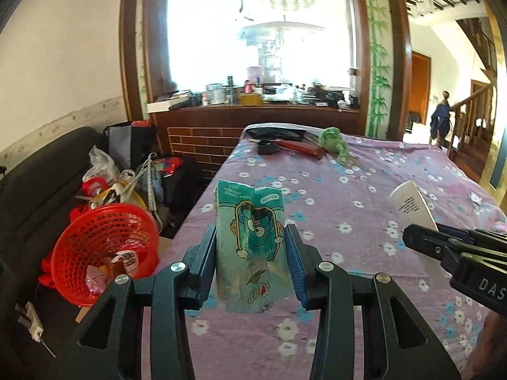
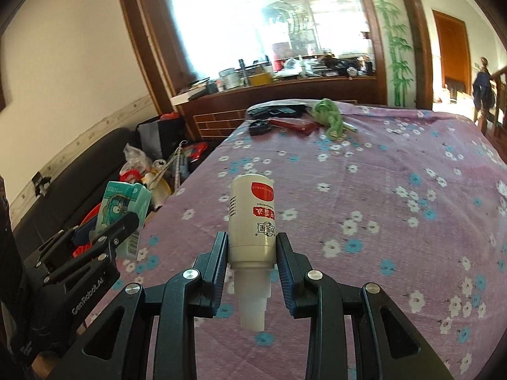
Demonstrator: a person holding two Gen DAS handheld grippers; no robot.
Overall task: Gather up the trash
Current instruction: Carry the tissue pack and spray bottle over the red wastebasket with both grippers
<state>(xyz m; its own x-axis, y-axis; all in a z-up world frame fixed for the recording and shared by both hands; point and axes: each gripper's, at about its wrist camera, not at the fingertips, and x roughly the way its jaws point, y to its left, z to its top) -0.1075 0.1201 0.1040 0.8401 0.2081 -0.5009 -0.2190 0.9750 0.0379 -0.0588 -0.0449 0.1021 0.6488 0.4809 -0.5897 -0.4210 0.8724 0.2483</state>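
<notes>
The teal snack packet (image 1: 250, 243) stands upright, its long axis vertical, clamped between the pads of the left gripper (image 1: 252, 253) above the bed's left edge; the red mesh basket (image 1: 104, 250) lies lower, off that edge to the left, nearer this hand; the right gripper (image 2: 252, 253) clasps a white bottle (image 2: 252, 221), cap toward the camera, farther right over the floral bedspread (image 1: 364, 190).

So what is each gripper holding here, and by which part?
Left gripper: green carton, by its side walls. Right gripper: white bottle, upside down, by its lower body.
</notes>
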